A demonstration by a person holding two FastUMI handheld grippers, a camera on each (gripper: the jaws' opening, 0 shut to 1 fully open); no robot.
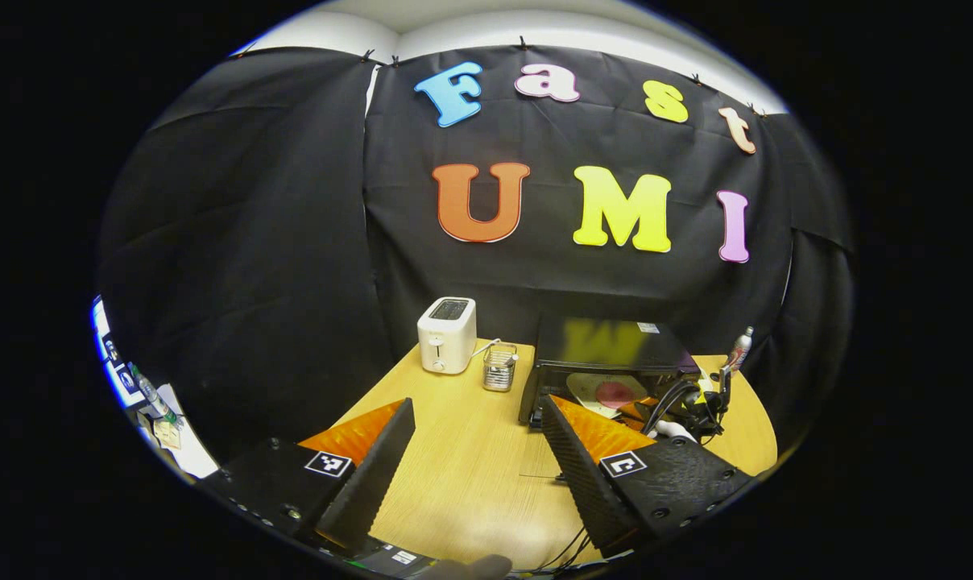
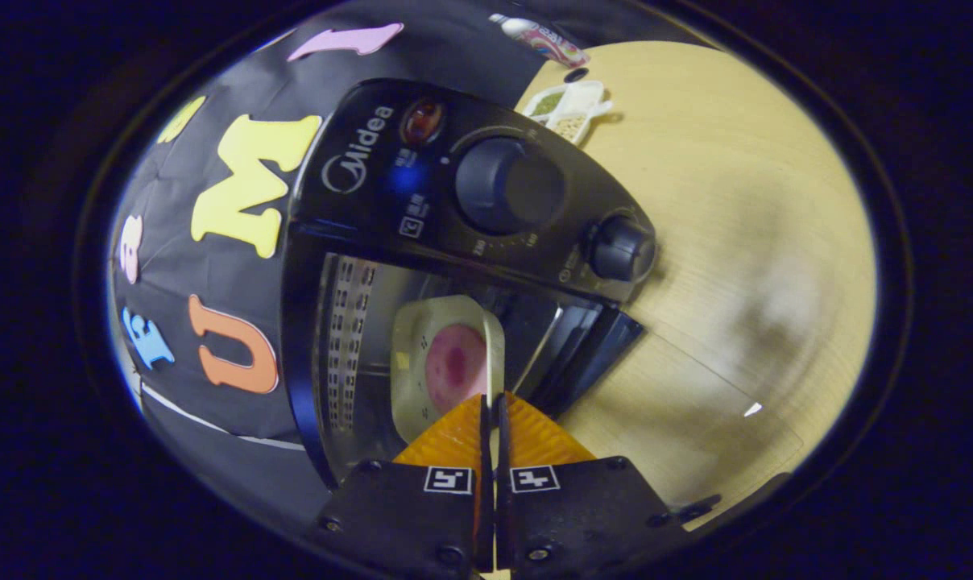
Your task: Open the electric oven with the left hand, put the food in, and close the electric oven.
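The black electric oven [image 1: 607,342] stands at the back right of the table with its door down. In the right gripper view the oven [image 2: 374,185] is tilted, and its glass door [image 2: 680,419] lies flat over the table. A pale plate [image 2: 422,354] with round pink food [image 2: 454,362] sits inside the cavity. My right gripper [image 2: 491,396] is shut on the plate's near rim. In the left gripper view the plate [image 1: 595,387] shows in the oven mouth, with the right gripper [image 1: 688,407] and its cables beside it. My left gripper [image 1: 478,403] hangs open over the table, holding nothing.
A white toaster [image 1: 447,334] and a wire cup [image 1: 499,366] stand left of the oven on the wooden table [image 1: 470,475]. A bottle [image 1: 740,346] stands right of the oven. A small white dish of seasonings [image 2: 571,109] sits near the bottle [image 2: 543,36].
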